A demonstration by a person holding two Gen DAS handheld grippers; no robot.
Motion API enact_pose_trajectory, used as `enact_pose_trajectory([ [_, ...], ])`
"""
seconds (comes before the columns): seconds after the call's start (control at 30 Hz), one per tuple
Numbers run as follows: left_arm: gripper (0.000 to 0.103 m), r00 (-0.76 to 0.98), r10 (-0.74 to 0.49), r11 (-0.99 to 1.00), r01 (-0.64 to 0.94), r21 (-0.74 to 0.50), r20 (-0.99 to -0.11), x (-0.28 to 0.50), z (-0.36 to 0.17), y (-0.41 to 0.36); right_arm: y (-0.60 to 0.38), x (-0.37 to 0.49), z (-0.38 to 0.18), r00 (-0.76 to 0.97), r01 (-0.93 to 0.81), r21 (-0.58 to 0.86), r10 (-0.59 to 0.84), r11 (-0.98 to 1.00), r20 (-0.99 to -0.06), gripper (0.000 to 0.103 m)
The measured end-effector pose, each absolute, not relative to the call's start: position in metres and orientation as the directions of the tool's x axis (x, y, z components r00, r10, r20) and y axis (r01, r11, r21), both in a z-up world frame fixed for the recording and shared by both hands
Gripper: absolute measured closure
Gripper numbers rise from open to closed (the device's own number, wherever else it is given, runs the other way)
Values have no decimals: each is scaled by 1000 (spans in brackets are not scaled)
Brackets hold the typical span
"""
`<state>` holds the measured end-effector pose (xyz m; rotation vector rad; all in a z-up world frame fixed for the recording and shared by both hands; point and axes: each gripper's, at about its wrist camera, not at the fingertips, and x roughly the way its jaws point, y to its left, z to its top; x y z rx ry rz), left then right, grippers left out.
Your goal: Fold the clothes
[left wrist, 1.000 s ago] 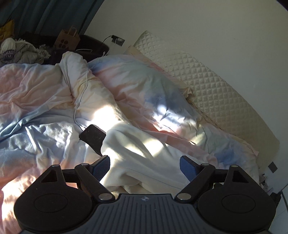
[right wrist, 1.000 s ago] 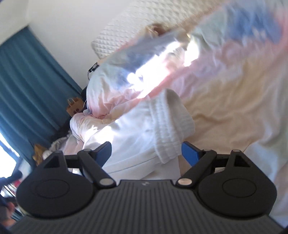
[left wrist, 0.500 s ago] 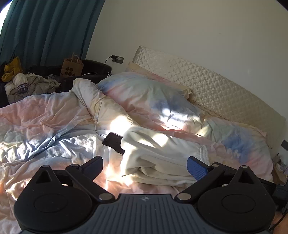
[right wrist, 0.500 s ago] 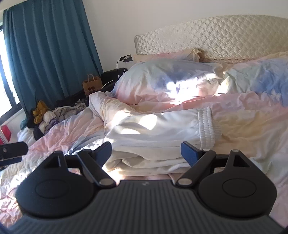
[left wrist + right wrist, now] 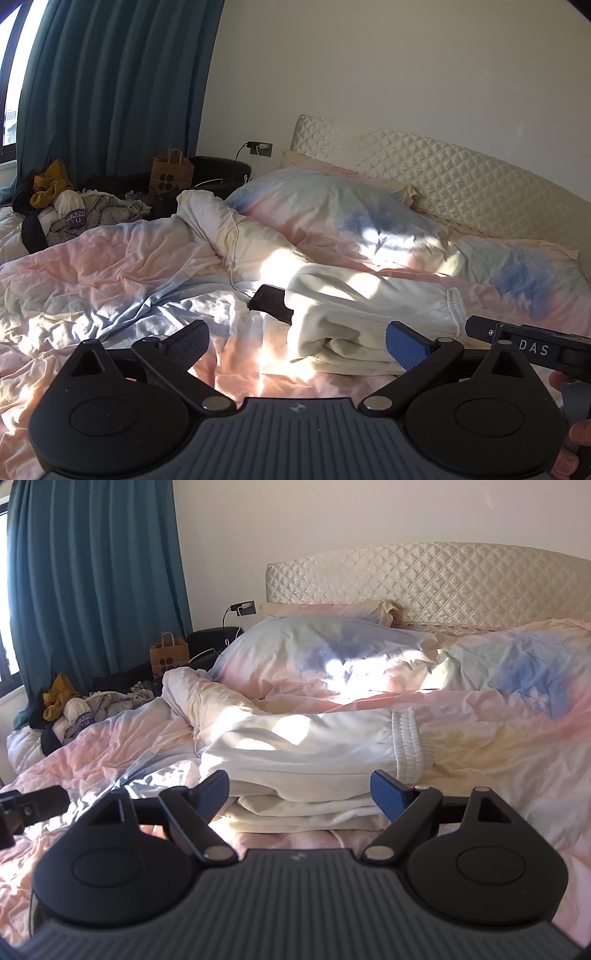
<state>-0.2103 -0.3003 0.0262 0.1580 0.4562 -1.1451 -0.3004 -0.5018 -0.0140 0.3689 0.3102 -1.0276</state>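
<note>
A cream-white folded garment with a ribbed waistband lies on the pastel duvet. It also shows in the right wrist view, stacked in layers, waistband to the right. My left gripper is open and empty, held back from the garment's near left edge. My right gripper is open and empty, just in front of the garment's near edge. Part of the right gripper's body shows at the right edge of the left wrist view.
A black phone on a white cable lies against the garment's left side. Pillows and a quilted headboard stand behind. A clothes pile, a paper bag and teal curtains are at the left.
Both grippers have pulled back and away from the garment and levelled out. More of the room now shows. The garment lies folded and released on the bed.
</note>
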Motion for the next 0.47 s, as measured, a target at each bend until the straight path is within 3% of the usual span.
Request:
enact_pose_trajectory([
  [0.47,1,348,-831,426,900,-94,-434,-205,20,-301,-496,-295,-18,470,879,141,-776,456,-420,18],
])
